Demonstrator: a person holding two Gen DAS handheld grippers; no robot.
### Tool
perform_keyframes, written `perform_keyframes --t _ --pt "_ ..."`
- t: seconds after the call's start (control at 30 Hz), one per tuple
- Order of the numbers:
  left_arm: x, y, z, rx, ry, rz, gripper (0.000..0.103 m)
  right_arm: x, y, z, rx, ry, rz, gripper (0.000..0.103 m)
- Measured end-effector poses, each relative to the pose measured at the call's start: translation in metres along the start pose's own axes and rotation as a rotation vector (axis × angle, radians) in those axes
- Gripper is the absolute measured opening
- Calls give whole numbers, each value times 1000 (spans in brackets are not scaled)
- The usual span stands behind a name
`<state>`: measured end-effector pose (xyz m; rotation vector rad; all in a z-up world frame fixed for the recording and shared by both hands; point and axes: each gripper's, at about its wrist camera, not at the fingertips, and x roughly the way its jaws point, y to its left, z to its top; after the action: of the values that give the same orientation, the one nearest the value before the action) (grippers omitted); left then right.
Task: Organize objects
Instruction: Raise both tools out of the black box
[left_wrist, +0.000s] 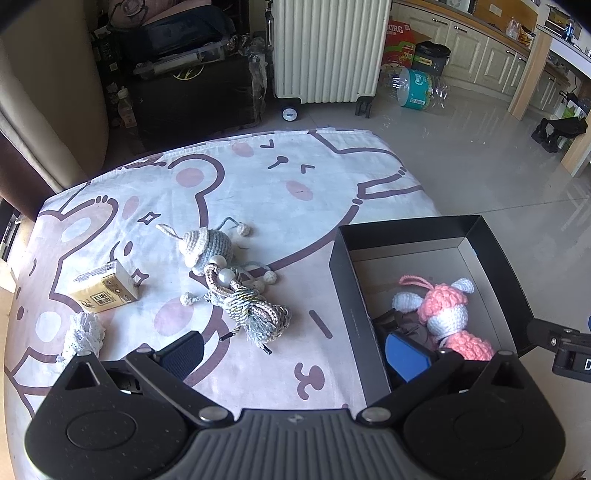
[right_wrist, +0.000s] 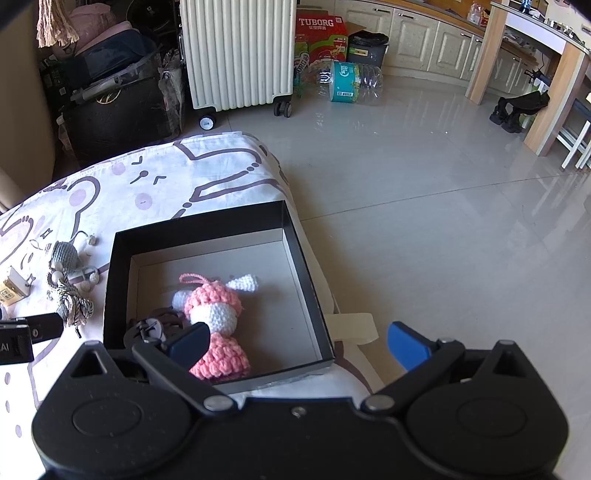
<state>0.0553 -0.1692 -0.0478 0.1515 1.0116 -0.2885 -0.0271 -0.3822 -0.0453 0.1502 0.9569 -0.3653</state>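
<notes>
A black open box (left_wrist: 341, 280) (right_wrist: 303, 280) sits at the right edge of the cartoon-print cloth (left_wrist: 258, 184). Inside lie a pink and white crochet doll (left_wrist: 448, 314) (right_wrist: 218, 314) and a dark item (right_wrist: 151, 328). On the cloth lie a grey crochet doll (left_wrist: 210, 247) (right_wrist: 64, 253), a bundle of cords (left_wrist: 255, 310) (right_wrist: 72, 301), a small yellow carton (left_wrist: 107, 288) and a white lace piece (left_wrist: 83, 334). My left gripper (left_wrist: 295, 356) stands open over the box's left wall. My right gripper (right_wrist: 299, 345) is open above the box's near right corner.
A white ribbed suitcase (left_wrist: 327, 48) (right_wrist: 238, 51) stands on the tiled floor beyond the table, beside dark bags (left_wrist: 192, 92). Plastic bottles (right_wrist: 351, 86), a red carton (right_wrist: 319, 35) and cabinets line the back. The table edge drops to floor right of the box.
</notes>
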Motion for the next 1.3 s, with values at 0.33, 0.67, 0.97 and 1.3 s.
perform_keyframes --t 0.33,0.67,0.97,1.3 --pt "-2 16 -1 -31 -3 6 103 3 3 0 8 5 -19 103" --pt "-9 49 -5 -67 -11 48 103 2 34 5 -41 -14 28 103" --pt "-21 93 -15 -124 -15 103 103 1 72 8 -84 -21 83 103" --pt "-33 138 -28 -175 -17 159 103 -4 117 6 -143 -25 146 103"
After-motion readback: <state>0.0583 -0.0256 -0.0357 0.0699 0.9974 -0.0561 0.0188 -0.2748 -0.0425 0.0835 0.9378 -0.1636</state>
